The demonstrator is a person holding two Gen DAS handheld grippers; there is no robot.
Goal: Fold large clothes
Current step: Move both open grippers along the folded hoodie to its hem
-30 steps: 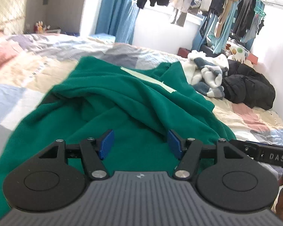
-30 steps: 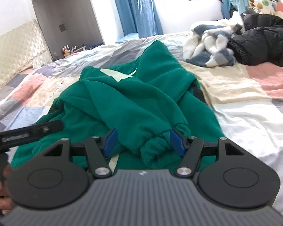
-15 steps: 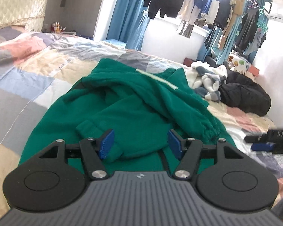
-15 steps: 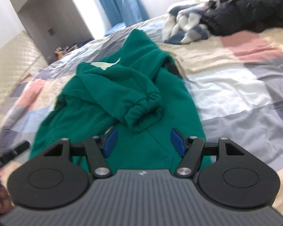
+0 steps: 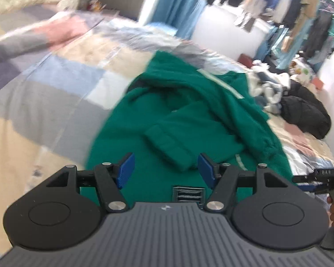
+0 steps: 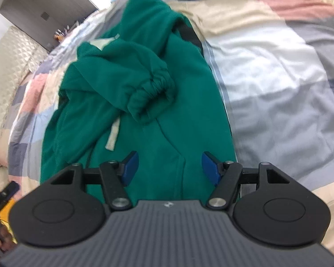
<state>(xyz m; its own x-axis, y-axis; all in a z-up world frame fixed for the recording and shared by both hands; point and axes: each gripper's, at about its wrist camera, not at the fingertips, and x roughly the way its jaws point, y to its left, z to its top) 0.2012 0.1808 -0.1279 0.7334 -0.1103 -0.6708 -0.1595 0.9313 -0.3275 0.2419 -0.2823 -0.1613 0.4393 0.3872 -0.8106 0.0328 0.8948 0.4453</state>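
A large green hoodie (image 5: 189, 120) lies on the patchwork bed, its sleeves folded in over the body. It also shows in the right wrist view (image 6: 127, 93), with a gathered cuff (image 6: 151, 93) on top and a pale drawstring (image 6: 113, 135). My left gripper (image 5: 165, 169) is open and empty above the near hem, with a sleeve cuff (image 5: 169, 144) just beyond its fingertips. My right gripper (image 6: 169, 165) is open and empty above the hoodie's near right part. The right gripper's tip shows at the left wrist view's right edge (image 5: 320, 175).
The patchwork quilt (image 6: 278, 66) covers the bed on both sides of the hoodie. A black jacket (image 5: 307, 111) and a white-and-blue garment (image 5: 269, 86) lie at the far right. Clothes hang at the window (image 5: 278, 2). A padded headboard (image 6: 7, 66) stands at the left.
Both grippers have drawn back toward the hoodie's near hem and stayed open. The left view swings left and blurs; the right view tilts down over the hoodie's right side.
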